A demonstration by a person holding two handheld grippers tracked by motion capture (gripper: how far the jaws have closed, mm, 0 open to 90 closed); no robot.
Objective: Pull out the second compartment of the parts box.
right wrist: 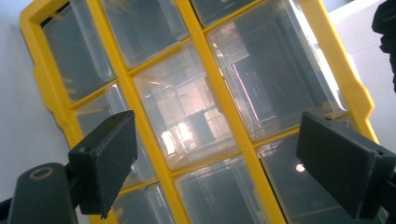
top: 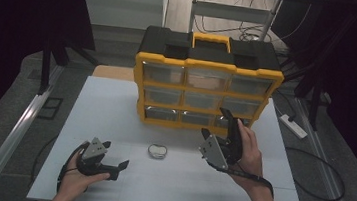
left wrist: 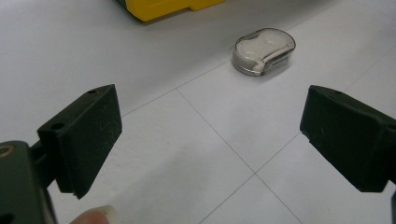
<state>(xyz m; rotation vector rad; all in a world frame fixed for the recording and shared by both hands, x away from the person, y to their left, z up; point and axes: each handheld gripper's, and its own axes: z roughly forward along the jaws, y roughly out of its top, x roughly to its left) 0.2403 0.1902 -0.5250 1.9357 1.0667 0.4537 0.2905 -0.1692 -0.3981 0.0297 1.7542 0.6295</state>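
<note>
A yellow and black organizer box [top: 206, 81] with clear drawers stands at the back of the white table [top: 100, 107]. A small clear rounded case [top: 157, 151] lies on the table in front of it, also seen in the left gripper view [left wrist: 264, 50]. My left gripper [top: 115, 162] rests low at the front left, open, jaws pointing toward the case and apart from it [left wrist: 210, 140]. My right gripper [top: 216, 122] is held up before the lower right drawers, open, with nothing between its jaws [right wrist: 233, 158]; the drawer fronts [right wrist: 187, 121] sit close ahead.
The table's front edge runs just past my hands. A white power strip [top: 293, 125] and cables lie on the floor at the right. Metal rails [top: 9, 138] flank the table. Bare tabletop stretches left of the box.
</note>
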